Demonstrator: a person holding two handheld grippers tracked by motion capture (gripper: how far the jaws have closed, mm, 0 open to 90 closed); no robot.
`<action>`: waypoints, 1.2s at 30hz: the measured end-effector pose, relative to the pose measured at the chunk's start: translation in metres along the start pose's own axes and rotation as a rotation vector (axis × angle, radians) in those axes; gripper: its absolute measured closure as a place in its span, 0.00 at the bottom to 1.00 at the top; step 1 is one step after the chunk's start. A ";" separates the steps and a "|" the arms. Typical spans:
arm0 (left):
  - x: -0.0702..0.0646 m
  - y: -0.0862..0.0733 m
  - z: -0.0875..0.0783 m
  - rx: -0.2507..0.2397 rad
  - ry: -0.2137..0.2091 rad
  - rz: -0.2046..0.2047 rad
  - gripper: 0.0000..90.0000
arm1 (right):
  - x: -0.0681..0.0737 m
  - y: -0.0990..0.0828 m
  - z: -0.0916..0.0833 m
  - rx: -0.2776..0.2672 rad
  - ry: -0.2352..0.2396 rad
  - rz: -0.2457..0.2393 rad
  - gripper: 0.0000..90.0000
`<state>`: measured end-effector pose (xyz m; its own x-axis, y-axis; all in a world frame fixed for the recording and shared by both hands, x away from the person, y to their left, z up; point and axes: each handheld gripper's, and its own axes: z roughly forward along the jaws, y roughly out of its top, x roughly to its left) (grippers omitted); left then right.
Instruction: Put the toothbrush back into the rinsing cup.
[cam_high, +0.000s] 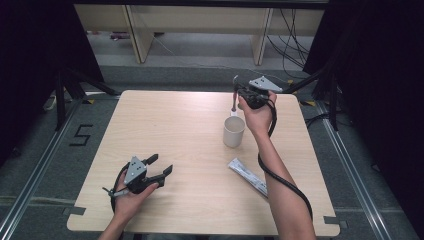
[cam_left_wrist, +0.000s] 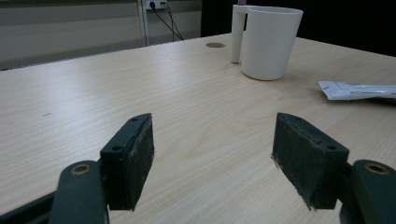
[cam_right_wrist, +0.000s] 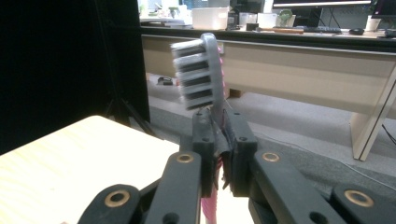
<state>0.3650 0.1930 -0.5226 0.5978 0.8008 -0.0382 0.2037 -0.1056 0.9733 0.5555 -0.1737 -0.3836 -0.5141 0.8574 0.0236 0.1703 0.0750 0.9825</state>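
Right tool pinching toothbrush by neck, bristle head up, held above white mug at far right of worktop. Left tool spread, empty, near left. Toothpaste tube near right.

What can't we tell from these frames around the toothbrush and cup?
- Toothbrush handle: right gripper view, hidden below the right gripper; bottom edge cuts it off.
- Cup contents: high view, too small; left gripper view, wall hides the inside.
- Packet print: blurred, cut by the right edge.
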 end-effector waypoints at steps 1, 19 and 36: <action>0.000 0.000 0.000 0.000 0.000 0.000 0.33 | 0.000 0.000 0.001 0.003 0.012 0.006 0.94; 0.000 0.000 0.000 0.001 -0.002 -0.001 0.32 | -0.003 -0.011 0.004 0.032 -0.007 0.007 0.94; 0.000 0.000 0.000 0.004 -0.003 -0.005 0.32 | -0.006 -0.021 0.007 0.063 -0.011 0.014 0.94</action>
<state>0.3650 0.1925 -0.5225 0.5989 0.7997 -0.0435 0.2099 -0.1043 0.9721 0.5613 -0.1771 -0.4058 -0.5025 0.8639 0.0346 0.2301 0.0950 0.9685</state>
